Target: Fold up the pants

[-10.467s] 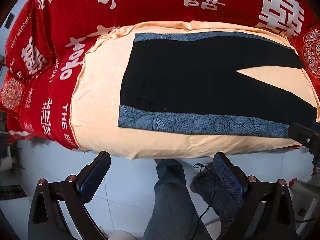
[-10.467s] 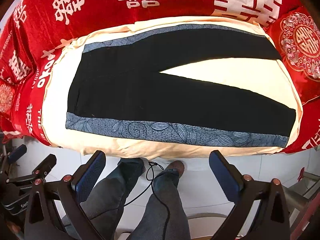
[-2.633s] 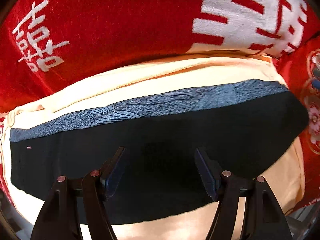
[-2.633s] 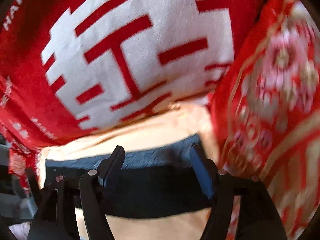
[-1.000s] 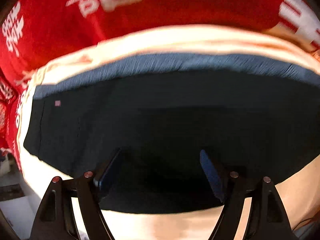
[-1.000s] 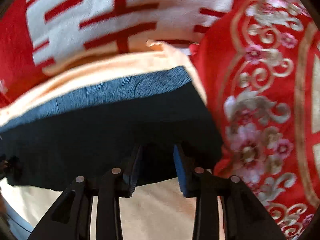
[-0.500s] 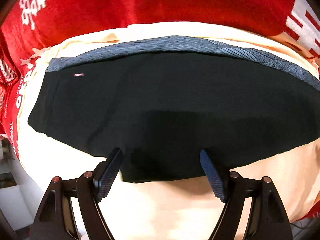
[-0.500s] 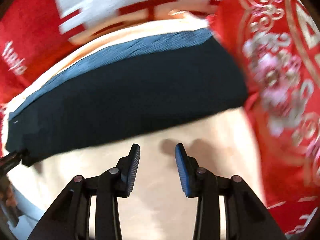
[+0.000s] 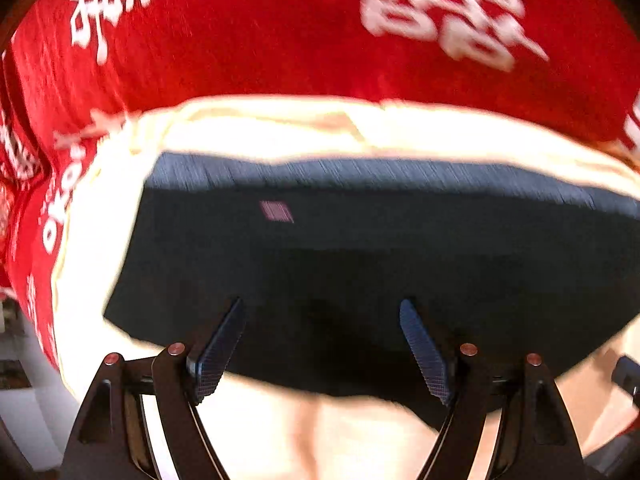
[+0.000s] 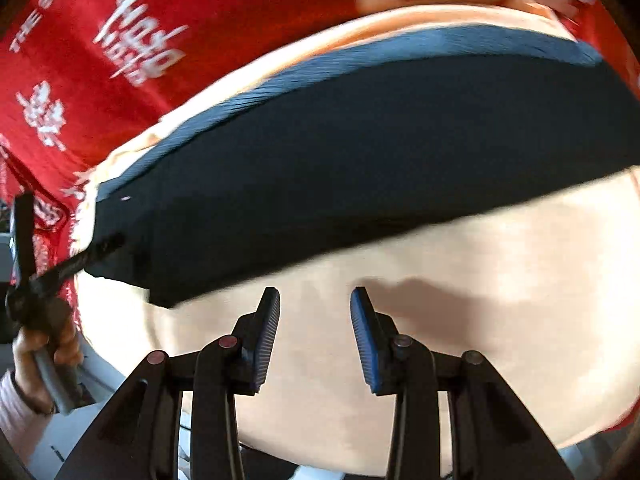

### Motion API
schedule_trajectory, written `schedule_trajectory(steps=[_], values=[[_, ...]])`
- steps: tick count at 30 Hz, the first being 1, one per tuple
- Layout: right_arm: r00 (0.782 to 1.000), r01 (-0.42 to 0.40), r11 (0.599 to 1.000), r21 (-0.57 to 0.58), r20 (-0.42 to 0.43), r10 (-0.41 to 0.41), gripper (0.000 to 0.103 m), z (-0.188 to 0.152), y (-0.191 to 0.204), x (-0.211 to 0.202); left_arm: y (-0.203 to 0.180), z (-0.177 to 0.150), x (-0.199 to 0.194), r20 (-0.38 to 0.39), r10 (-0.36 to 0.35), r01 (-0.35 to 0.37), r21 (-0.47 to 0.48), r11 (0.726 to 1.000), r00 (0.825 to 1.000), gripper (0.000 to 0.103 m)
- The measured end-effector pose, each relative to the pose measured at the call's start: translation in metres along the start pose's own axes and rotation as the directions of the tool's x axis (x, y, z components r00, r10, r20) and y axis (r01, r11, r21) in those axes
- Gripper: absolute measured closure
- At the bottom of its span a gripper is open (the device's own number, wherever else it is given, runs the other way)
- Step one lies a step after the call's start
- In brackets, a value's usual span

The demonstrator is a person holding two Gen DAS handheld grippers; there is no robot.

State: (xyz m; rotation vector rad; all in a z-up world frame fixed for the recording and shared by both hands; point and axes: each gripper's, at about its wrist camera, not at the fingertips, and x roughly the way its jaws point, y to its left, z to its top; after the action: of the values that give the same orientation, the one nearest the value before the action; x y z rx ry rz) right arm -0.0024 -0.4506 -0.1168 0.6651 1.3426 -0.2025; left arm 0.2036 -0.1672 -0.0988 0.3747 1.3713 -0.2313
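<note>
The black pants (image 9: 360, 248) with a blue patterned side band (image 9: 360, 172) lie folded lengthwise, one leg over the other, on a cream cloth (image 9: 360, 432). My left gripper (image 9: 320, 344) is open and empty, just above the near edge of the pants close to the waist end. In the right wrist view the pants (image 10: 360, 160) stretch across the cloth (image 10: 480, 280). My right gripper (image 10: 314, 320) is partly open and empty, over bare cloth in front of the pants. The left gripper (image 10: 100, 248) shows there at the pants' left end.
A red blanket with white characters (image 9: 280, 40) lies behind and around the cream cloth, also in the right wrist view (image 10: 100, 60). The person's hand (image 10: 44, 344) holds the left gripper's handle at the bed's left edge. Pale floor shows below.
The view of the left gripper has swung left toward the waist end of the pants. The right gripper, empty, has pulled back and left from the leg end over bare cloth.
</note>
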Motion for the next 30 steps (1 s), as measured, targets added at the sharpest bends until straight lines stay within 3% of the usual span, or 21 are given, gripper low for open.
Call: schedule_trajectory(steps=[4,9,12,16,19,21,25,30], values=[[0.997,-0.016,0.998,-0.054,0.079,0.020,0.063,0.036,0.057,0.016,0.021,0.036,0.022,0.037,0.011,-0.012,0.016,1.000,0.999,0.023],[0.992,0.030,0.991,-0.128,0.124,-0.014,0.063,0.098,0.114,0.073,0.046,0.073,0.064,0.051,0.028,-0.028,0.002,1.000,0.998,0.023],[0.992,0.078,0.990,-0.116,0.109,-0.066,0.063,0.118,0.119,0.107,0.063,0.076,0.088,0.038,0.019,-0.019,-0.005,1.000,0.999,0.022],[0.982,0.132,0.983,-0.126,0.150,-0.112,0.063,0.131,0.123,0.109,0.066,0.083,0.095,0.068,0.018,-0.021,0.042,0.999,0.998,0.022],[0.972,0.199,0.976,-0.095,0.149,-0.183,0.063,0.136,0.121,0.103,0.080,0.093,0.095,0.053,-0.006,0.007,-0.013,1.000,0.999,0.022],[0.982,0.151,0.986,-0.066,0.126,-0.142,0.063,0.133,0.118,0.091,0.088,0.093,0.085,0.051,-0.039,0.041,-0.032,0.999,0.998,0.022],[0.997,-0.001,0.998,-0.059,0.077,0.006,0.063,0.098,0.120,0.063,0.095,0.074,0.052,0.074,-0.020,0.016,0.055,0.998,0.997,0.022],[0.980,-0.200,0.980,0.003,0.000,0.200,0.063,0.016,0.112,0.046,0.112,0.017,0.066,-0.028,0.010,-0.007,0.083,0.997,1.000,0.020]])
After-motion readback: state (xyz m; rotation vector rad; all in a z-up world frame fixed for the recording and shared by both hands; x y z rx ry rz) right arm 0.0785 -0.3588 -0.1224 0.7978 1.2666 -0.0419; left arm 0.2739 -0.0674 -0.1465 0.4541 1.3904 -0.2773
